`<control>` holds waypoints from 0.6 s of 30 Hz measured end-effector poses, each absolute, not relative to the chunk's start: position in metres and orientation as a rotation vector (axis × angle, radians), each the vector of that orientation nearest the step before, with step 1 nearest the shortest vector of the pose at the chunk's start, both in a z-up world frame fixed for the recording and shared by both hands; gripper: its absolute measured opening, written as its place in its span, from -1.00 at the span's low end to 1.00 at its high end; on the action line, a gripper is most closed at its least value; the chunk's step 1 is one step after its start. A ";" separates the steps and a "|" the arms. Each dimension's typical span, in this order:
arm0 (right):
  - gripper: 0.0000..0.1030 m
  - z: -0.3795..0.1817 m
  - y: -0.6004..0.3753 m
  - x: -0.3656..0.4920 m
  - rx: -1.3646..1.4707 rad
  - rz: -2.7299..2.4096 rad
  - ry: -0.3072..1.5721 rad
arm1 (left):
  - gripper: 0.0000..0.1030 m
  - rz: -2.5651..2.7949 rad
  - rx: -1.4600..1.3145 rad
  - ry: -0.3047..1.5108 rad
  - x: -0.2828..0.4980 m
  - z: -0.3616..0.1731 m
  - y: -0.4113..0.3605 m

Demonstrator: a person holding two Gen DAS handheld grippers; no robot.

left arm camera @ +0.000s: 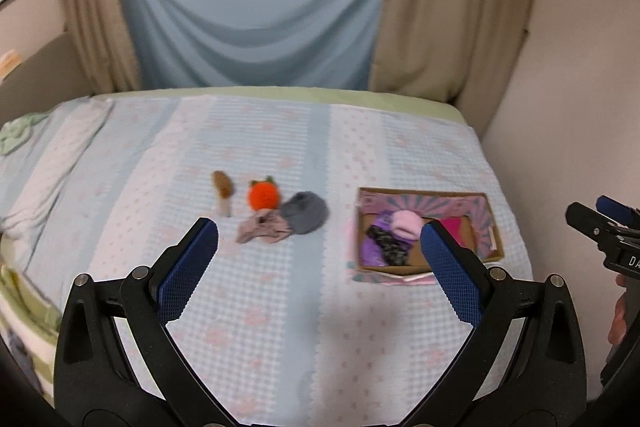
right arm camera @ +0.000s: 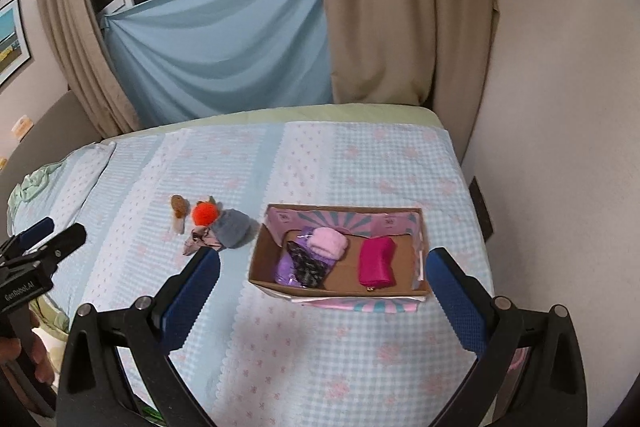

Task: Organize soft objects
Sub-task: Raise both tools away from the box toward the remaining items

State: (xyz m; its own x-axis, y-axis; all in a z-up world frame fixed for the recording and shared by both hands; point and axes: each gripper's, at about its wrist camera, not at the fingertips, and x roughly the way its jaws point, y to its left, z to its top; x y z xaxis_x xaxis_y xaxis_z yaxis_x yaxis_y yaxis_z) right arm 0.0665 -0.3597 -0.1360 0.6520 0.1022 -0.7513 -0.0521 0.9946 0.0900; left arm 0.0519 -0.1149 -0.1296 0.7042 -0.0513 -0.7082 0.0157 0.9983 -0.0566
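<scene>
Showing magenta pouch in box, right view only

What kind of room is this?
Most likely a bedroom: a bed with a pale blue checked quilt, long beige curtains at a window, and a framed picture on the wall.

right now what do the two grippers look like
Both the left gripper and right gripper have matte black plastic linkage frames with silver pivot pins and jaws faced with textured blue pads. White lettering marks the left one's body. Bare fingers show; no cables or sleeves visible.
</scene>
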 end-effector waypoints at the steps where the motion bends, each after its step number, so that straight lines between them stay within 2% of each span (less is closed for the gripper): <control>1: 0.99 -0.136 -0.355 0.067 0.060 0.097 0.852 | 0.96 -0.017 -0.052 0.786 0.049 -0.129 -0.106; 10: 0.99 -0.138 -0.297 0.075 0.036 0.157 0.847 | 0.96 0.071 -0.135 0.787 0.048 -0.139 -0.034; 18: 0.99 -0.142 -0.226 0.098 0.096 0.132 0.842 | 0.96 0.034 -0.134 0.803 0.081 -0.151 0.036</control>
